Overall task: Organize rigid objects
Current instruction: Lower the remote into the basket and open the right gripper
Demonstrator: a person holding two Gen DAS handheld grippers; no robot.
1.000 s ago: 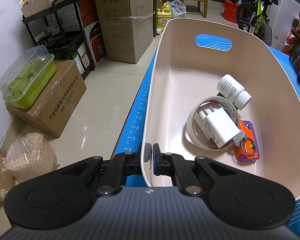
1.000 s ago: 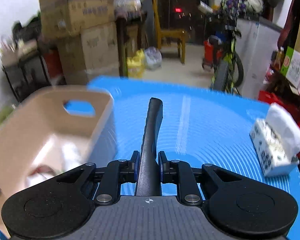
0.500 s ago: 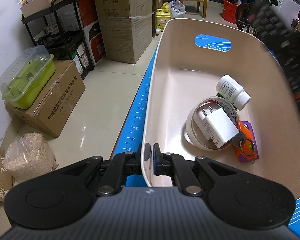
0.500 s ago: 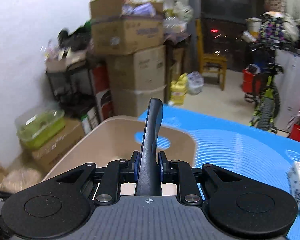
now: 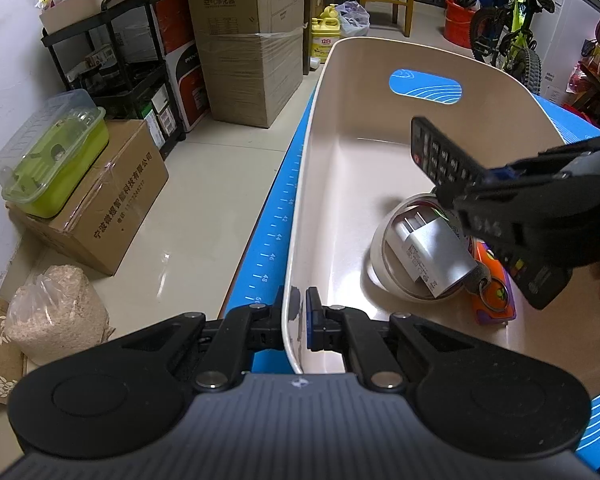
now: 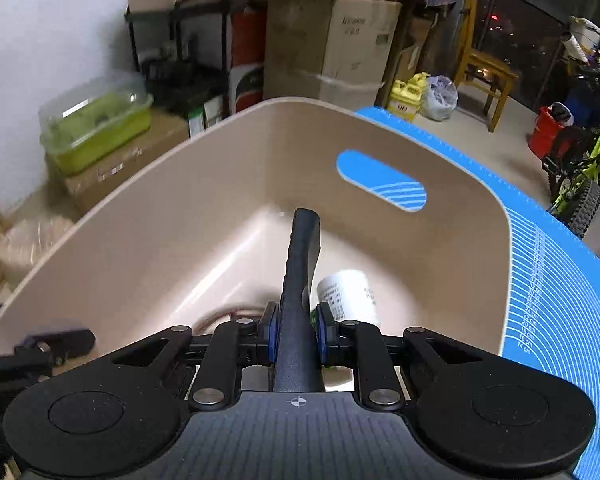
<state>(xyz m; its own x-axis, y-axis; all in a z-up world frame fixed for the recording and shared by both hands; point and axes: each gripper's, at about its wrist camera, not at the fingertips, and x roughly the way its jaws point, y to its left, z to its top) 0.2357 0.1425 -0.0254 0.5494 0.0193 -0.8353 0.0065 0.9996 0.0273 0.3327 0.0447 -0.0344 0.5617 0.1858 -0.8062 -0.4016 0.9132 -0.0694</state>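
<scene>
The left gripper is clamped on the near rim of the beige bin, at the mat's left edge. The right gripper grips a black remote control w/ its pads, held tilted above the bin interior. Below it, near the bin's right wall: tape roll, white charger, orange keychain, white bottle. Blue mat lies under the bin.
</scene>
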